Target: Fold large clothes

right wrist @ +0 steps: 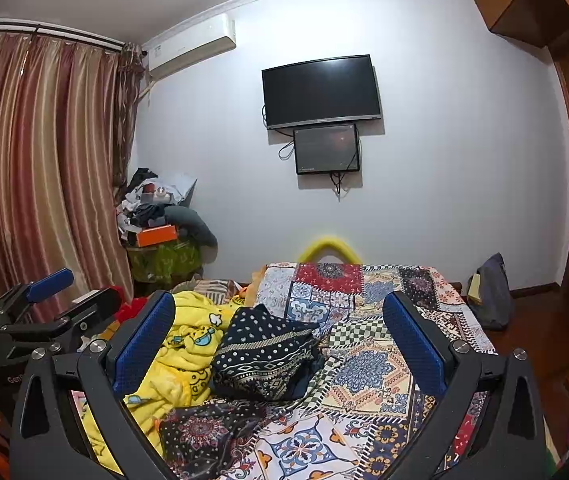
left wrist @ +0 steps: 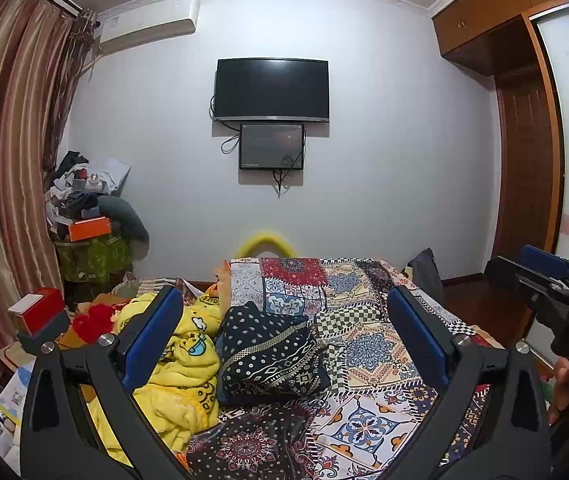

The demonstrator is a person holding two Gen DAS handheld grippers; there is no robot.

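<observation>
Bed (left wrist: 368,420): set in the foreground, its far end toward the back wall. Folded garment (left wrist: 268,354): laid on the bed cover, near the middle. Blanket (left wrist: 176,364): heaped on the bed, touching the garment's left side. Television (left wrist: 271,90): mounted on the back wall, above the bed's far end. Small screen (left wrist: 271,146): hung directly beneath the television. Air conditioner (left wrist: 148,24): fixed high on the wall, left of the television. Curtain (left wrist: 8,160): hung along the left side. Cluttered stand (left wrist: 92,232): placed in the back left corner, between curtain and bed. Wardrobe (left wrist: 524,100): stood at the right. Bag (right wrist: 492,292): set on the floor, right of the bed.
</observation>
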